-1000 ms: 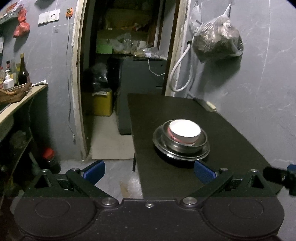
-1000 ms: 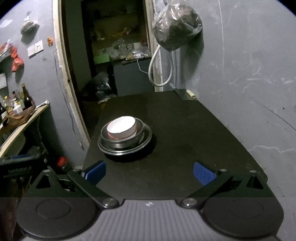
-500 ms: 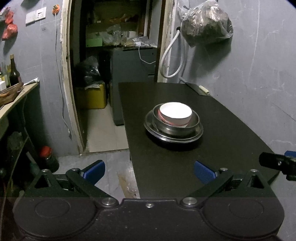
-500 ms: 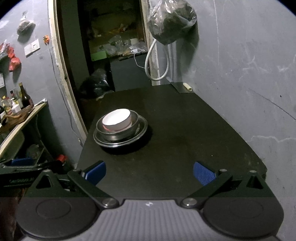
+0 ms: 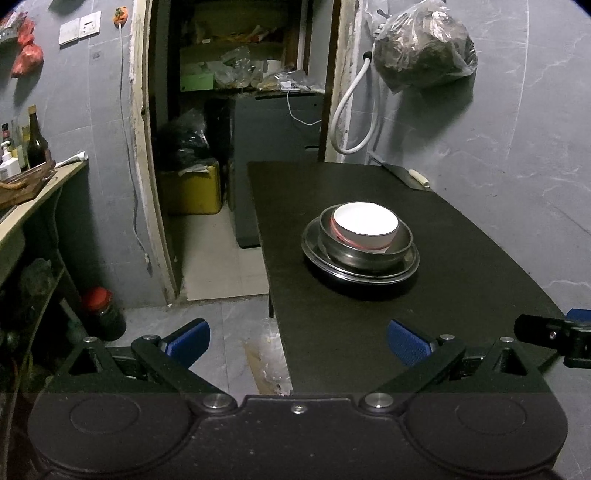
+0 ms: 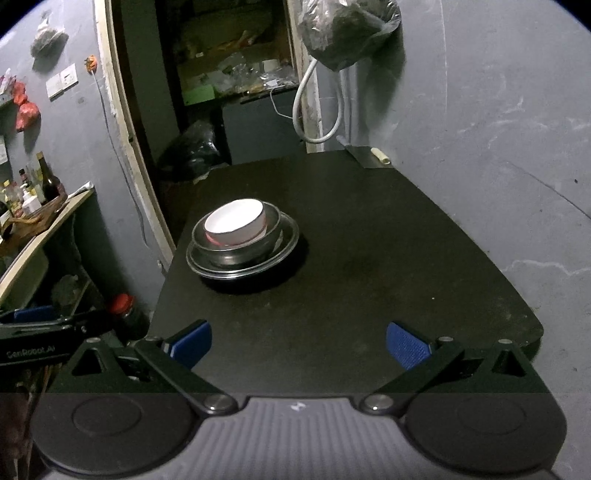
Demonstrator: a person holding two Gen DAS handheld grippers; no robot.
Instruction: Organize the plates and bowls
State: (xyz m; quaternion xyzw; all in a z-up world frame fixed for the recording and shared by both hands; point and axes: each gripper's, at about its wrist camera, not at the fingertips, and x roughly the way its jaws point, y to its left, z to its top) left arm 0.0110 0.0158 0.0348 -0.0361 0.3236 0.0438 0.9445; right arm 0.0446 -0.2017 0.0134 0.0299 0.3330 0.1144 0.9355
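White bowl (image 5: 365, 226) nested in steel bowl (image 5: 364, 252) on steel plate (image 5: 360, 272), frame centre; left gripper (image 5: 298, 338) and right gripper (image 6: 298, 341) jaws wide, empty.

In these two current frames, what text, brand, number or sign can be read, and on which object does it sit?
"GenRobot.AI": pale lettering on the black body of the left gripper, seen at the left edge of the right wrist view.
Small pale logo mark on the grey ribbed housing of the right gripper: a symbol, not readable as letters.
Labels on the dark glass bottles on the wooden side shelf: too small to read.
White wall switch plates: no legible marking.
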